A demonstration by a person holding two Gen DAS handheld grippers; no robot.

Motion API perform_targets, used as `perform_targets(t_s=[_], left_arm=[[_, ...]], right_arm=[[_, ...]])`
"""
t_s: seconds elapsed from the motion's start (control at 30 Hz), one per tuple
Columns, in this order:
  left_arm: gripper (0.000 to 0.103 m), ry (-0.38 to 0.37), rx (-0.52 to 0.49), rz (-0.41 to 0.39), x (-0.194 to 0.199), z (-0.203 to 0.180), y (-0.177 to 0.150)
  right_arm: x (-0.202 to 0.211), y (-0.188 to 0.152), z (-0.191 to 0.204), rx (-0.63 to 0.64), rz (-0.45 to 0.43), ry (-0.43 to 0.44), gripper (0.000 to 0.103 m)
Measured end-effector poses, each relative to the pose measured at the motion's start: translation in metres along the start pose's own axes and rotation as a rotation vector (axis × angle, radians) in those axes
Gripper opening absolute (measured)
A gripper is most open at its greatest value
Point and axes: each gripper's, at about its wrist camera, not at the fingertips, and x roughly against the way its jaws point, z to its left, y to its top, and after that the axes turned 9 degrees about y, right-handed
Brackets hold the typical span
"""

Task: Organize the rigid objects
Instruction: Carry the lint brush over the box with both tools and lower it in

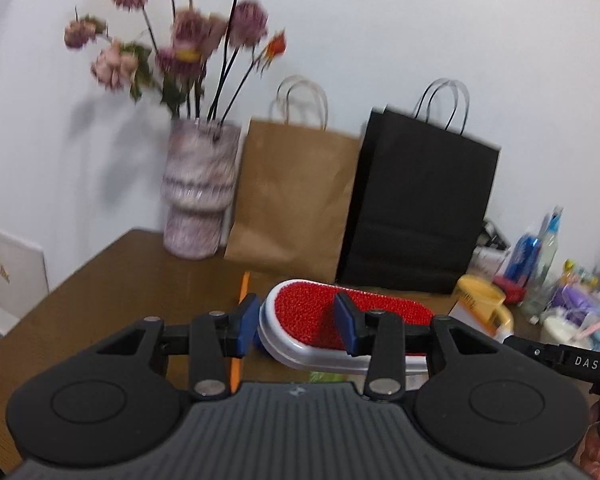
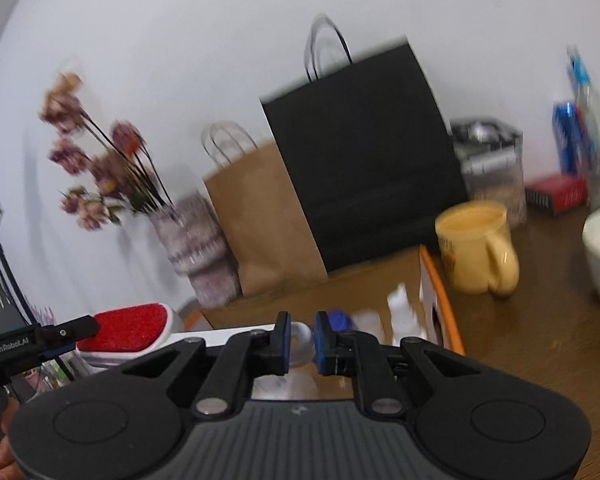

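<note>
Oval lint brush (image 1: 342, 326), red bristly face, white plastic rim, clamped across left gripper (image 1: 297, 322) jaws; right gripper (image 2: 302, 340) jaws clenched on brush's white handle

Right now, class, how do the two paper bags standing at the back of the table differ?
The black bag is taller and wider than the brown bag. The black bag has dark handles; the brown bag's are pale. The brown bag stands beside the vase; the black bag stands nearer the yellow mug. Both stand upright by the wall.
</note>
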Motion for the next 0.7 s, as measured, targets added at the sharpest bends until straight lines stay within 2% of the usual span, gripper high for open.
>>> perform_targets(t_s=[0.17, 0.27, 0.37, 0.5, 0.7], left_arm=[[0.041, 0.042, -0.031, 0.048, -0.015, 0.006, -0.013], [0.041, 0.04, -0.033, 0.074, -0.017, 0.009, -0.018], [0.042, 0.032, -0.041, 0.1, -0.019, 0.011, -0.022], [0.048, 0.054, -0.151, 0.064, -0.011, -0.004, -0.029], [0.054, 0.012, -0.147, 0.071, 0.0, -0.01, -0.039]], right_arm=[[-0.026, -0.015, -0.004, 0.028, 0.112, -0.014, 0.013], [-0.029, -0.018, -0.002, 0.061, 0.134, -0.022, 0.014], [-0.026, -0.019, -0.003, 0.065, 0.13, -0.021, 0.014], [-0.023, -0.019, -0.006, 0.074, 0.126, 0.003, 0.016], [-0.011, -0.017, -0.017, 0.067, 0.071, -0.007, 0.023]])
